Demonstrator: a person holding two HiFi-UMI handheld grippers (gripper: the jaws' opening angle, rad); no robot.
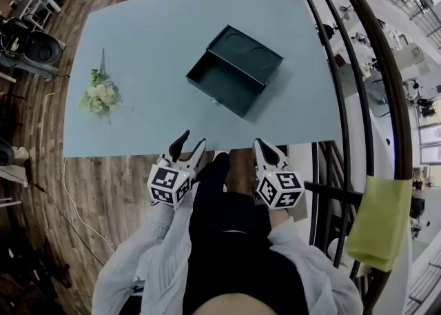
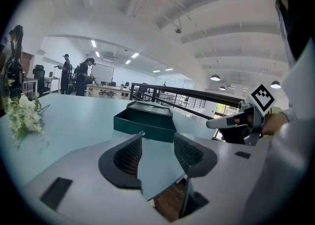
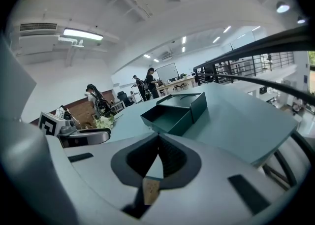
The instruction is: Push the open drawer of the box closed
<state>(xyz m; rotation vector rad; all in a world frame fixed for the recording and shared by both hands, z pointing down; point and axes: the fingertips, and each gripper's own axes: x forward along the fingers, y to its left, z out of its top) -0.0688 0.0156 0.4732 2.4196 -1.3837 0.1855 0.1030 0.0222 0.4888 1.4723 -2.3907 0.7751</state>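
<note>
A dark green box [image 1: 247,53] lies at the middle of the pale blue table [image 1: 138,31], with its drawer [image 1: 222,85] pulled out toward me. The drawer looks empty, and its small knob [image 2: 142,133] faces my grippers. Both grippers hover at the table's near edge, well short of the box. My left gripper [image 1: 193,140] is open with nothing between its fingers; in its own view [image 2: 157,138] the drawer [image 2: 143,122] lies straight ahead. My right gripper [image 1: 265,149] is shut and empty [image 3: 158,136], and the box [image 3: 189,102] stands ahead of it.
A bunch of white flowers [image 1: 100,93] lies on the left of the table. A dark metal railing [image 1: 358,65] curves along the right side, with a yellow cloth [image 1: 375,224] hung on it. People [image 2: 81,75] stand far off behind the table.
</note>
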